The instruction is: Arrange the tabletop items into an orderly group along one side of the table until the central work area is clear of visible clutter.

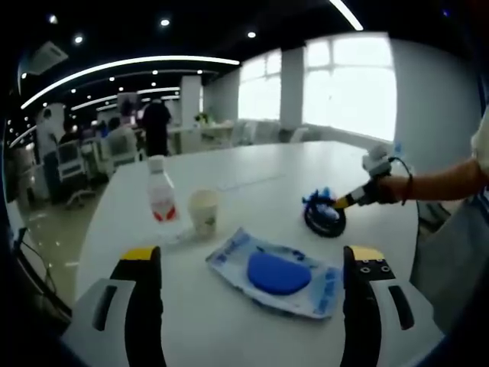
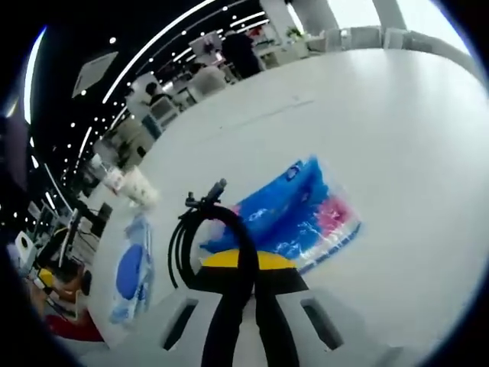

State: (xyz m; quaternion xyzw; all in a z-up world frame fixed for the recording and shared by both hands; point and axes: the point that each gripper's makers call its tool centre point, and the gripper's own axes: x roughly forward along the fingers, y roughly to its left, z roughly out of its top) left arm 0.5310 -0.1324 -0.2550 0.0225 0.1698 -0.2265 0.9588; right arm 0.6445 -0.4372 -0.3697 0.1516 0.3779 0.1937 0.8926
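White table (image 1: pixel 252 164) broad, bare beyond clutter; left gripper (image 1: pixel 252 264) jaws released; right gripper (image 2: pixel 243 264) jaws grasping cable coil (image 2: pixel 200 233).

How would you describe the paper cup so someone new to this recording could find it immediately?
On the white round table, look left of centre in the left gripper view, past the blue-and-white flat packet. The paper cup stands upright just right of the plastic bottle. It is short, cream-coloured and open-topped, while the bottle is taller with a red label.

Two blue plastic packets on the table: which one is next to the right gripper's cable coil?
The blue-and-pink packet, lying right behind the black cable coil that the right gripper is shut on. The other, the packet with a blue round pad, lies between the open left gripper's jaws, near the paper cup.
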